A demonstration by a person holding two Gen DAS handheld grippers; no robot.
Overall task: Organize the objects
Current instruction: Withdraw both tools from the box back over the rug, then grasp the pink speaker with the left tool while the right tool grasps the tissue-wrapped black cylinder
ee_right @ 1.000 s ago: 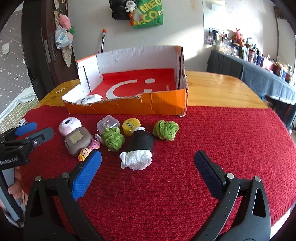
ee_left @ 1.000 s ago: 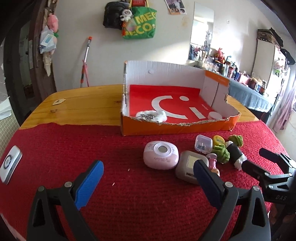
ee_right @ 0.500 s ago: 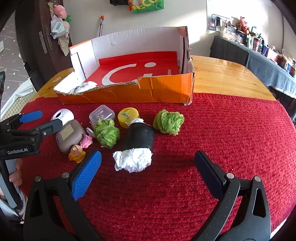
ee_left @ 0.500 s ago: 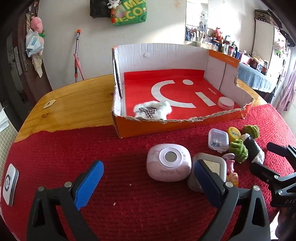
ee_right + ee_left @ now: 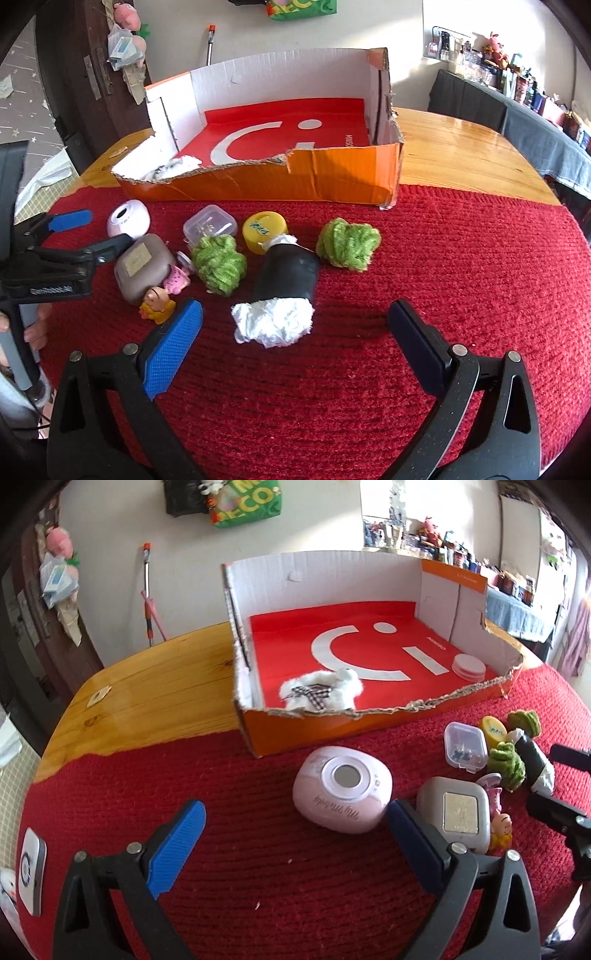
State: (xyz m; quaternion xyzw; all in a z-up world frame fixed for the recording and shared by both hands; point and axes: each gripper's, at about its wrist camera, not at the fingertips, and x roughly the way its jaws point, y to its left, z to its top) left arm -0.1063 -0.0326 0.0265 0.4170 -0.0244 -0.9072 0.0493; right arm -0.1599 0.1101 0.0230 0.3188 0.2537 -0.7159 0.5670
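My left gripper (image 5: 295,812) stands open just in front of a pink rounded device (image 5: 341,788) on the red cloth, with nothing between its fingers. A grey square case (image 5: 458,812) lies beside its right finger. My right gripper (image 5: 295,314) is open too, its fingers on either side of the white tissue end of a black tube (image 5: 288,277). Around the tube lie two green yarn balls (image 5: 219,264) (image 5: 347,243), a yellow cap (image 5: 264,230), a clear small box (image 5: 210,223) and two little figurines (image 5: 157,304). The orange cardboard box (image 5: 332,734) holds a white fluffy toy (image 5: 321,694) and a pink disc (image 5: 469,666).
A white flat device (image 5: 31,871) lies on the cloth at the far left edge. Behind the red cloth (image 5: 461,277) the wooden table (image 5: 155,686) is bare up to the box. A hand (image 5: 35,332) holds the left gripper at the right wrist view's left edge.
Both grippers have moved forward and lower toward the objects. The pink device and the black tube now sit nearer the open fingers. Nothing has been gripped.
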